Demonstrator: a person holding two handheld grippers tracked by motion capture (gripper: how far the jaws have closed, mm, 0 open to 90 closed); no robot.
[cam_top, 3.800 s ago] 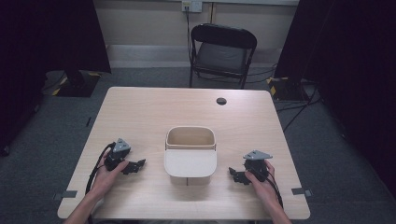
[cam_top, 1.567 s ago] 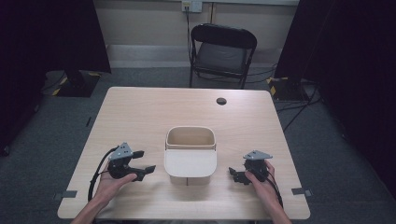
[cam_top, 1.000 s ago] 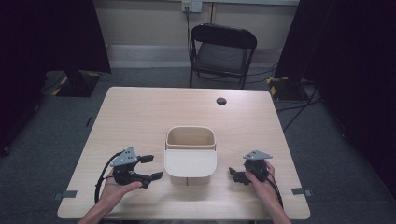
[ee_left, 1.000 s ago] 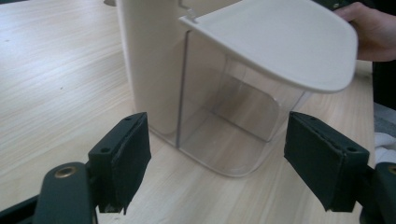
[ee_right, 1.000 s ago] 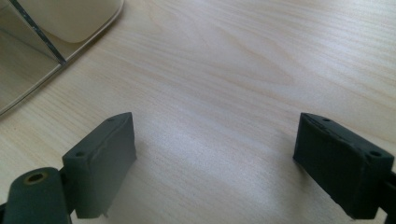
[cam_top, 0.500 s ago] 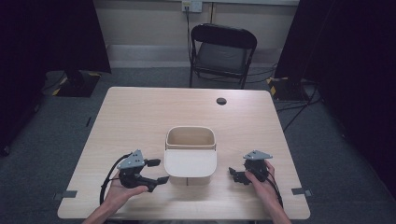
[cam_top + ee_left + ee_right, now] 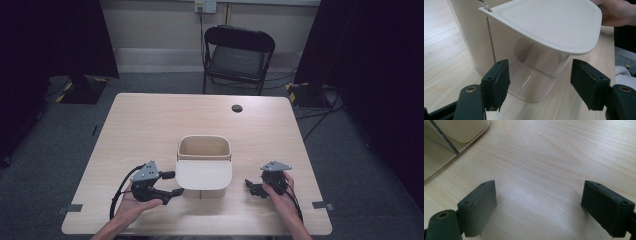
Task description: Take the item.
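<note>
- Pale wooden table [image 7: 150, 125] sits in a dim room with a black folding chair [image 7: 239, 55] at its far edge and a small dark disc [image 7: 237, 108] near that edge; the cream bin [image 7: 204, 167] stands at the near middle
- I have the left gripper [image 7: 172, 184] just beside the bin's left near corner, jaws spread wide and holding nothing
- From the left gripper view the pads [image 7: 499, 82] straddle the clear front panel [image 7: 534, 75] under the hinged lid [image 7: 546, 25], which juts out toward me, roughly level
- I judge the step to be taking hold of the lid or the bin's front; to do it well I would raise the gripper until the lid's rounded rim sits between the pads, then clamp on the rim, not the slick clear wall
- I would go slowly, since the light bin may slide on the wood
- My right gripper [image 7: 252, 187] rests on the table right of the bin, apart from it, jaws wide and empty; its own view looks along bare wood, with a corner of the bin [image 7: 454, 135] at far left
- I cannot see whether anything lies in the bin
- I cannot make out the lid's hinge beyond a thin metal wire [image 7: 484, 3]
- A hand [image 7: 616, 12] is cut off at the top right of the left gripper view
</note>
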